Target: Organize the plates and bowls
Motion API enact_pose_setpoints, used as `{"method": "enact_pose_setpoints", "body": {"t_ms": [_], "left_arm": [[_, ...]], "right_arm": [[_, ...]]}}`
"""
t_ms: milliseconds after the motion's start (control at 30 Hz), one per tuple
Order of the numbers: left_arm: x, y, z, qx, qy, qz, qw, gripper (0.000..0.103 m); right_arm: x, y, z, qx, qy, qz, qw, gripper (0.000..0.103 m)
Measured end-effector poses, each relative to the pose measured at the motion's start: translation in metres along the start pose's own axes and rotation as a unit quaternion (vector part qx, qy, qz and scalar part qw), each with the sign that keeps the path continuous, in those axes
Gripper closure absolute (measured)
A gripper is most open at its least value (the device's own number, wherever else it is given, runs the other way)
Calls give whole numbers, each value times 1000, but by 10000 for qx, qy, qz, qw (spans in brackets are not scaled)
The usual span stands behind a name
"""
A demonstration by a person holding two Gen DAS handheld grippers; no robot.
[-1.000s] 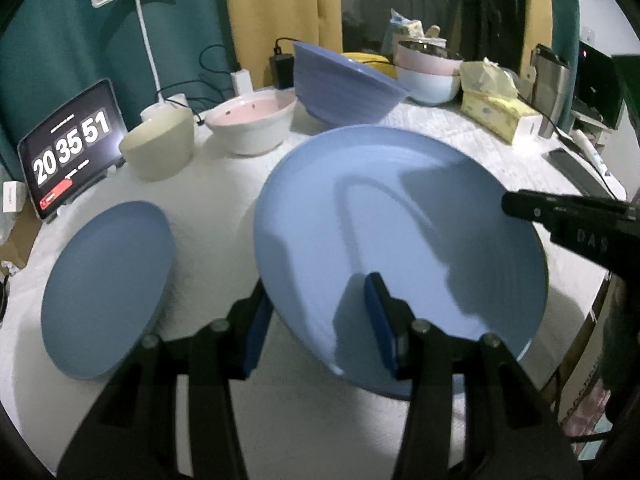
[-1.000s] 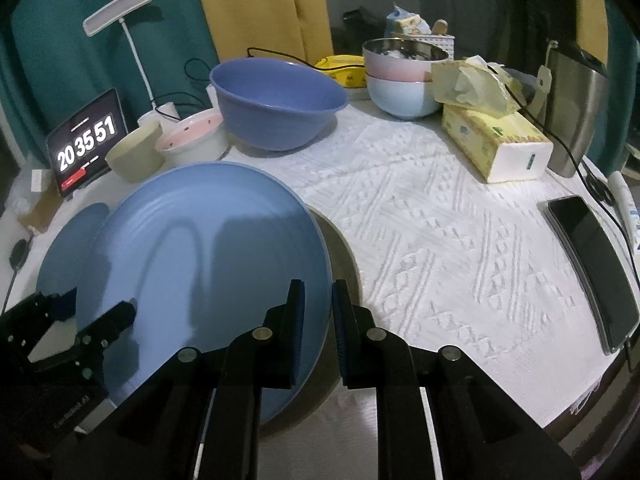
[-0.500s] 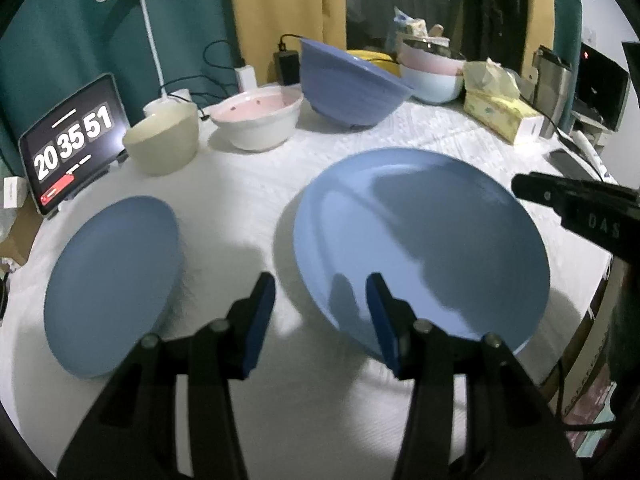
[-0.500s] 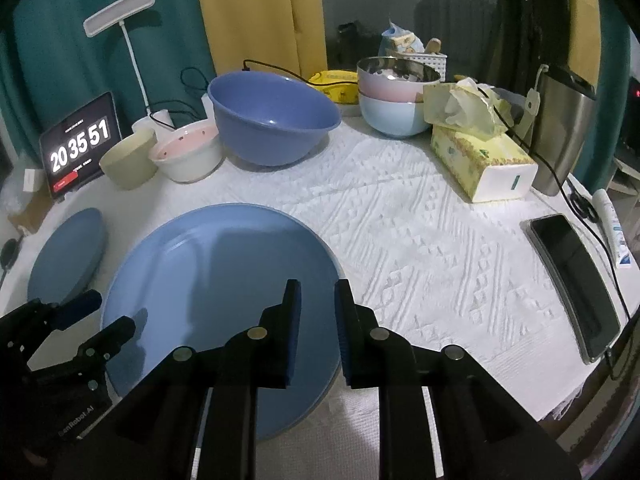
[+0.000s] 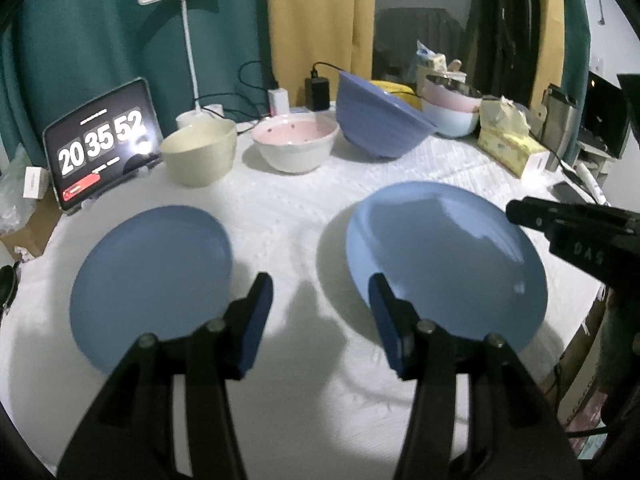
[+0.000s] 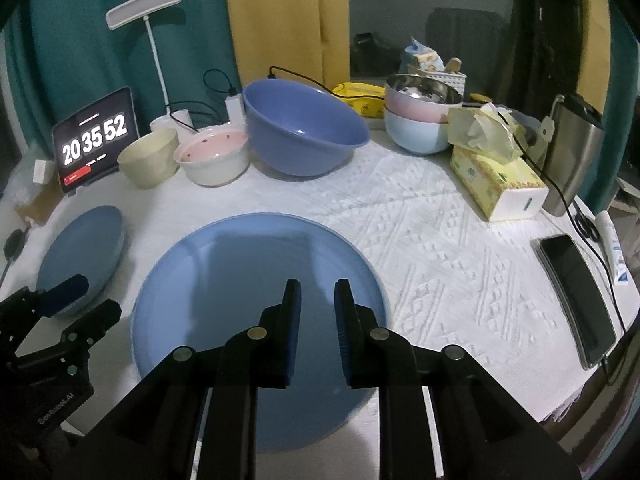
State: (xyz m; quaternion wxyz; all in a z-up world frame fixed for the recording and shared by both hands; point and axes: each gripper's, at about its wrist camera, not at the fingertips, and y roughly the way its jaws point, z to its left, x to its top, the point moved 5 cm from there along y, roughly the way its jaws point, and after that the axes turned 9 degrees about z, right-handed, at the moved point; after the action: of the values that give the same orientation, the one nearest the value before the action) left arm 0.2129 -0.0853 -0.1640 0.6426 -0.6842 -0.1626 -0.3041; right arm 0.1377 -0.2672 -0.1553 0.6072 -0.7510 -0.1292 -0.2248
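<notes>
Resting flat now, large plate released, left gripper jaws opening

The large blue plate, earlier tilted between both grippers, now lies flat, released.

large plate: blue | tablecloth: white, embossed | curtain: teal

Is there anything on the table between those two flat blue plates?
No. Between the small blue plate and the large blue plate there is only bare white tablecloth with shadow on it. The left wrist view shows that gap most plainly.
</notes>
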Motion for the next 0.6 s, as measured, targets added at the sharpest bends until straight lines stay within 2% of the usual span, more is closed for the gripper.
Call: {"method": "enact_pose_setpoints", "body": {"t_ms": [600], "left_arm": [[2,-15,52,-25,-337,-234,9992,50]], "right_arm": [[21,1,53,-11,-384,-31,9993,84]]}}
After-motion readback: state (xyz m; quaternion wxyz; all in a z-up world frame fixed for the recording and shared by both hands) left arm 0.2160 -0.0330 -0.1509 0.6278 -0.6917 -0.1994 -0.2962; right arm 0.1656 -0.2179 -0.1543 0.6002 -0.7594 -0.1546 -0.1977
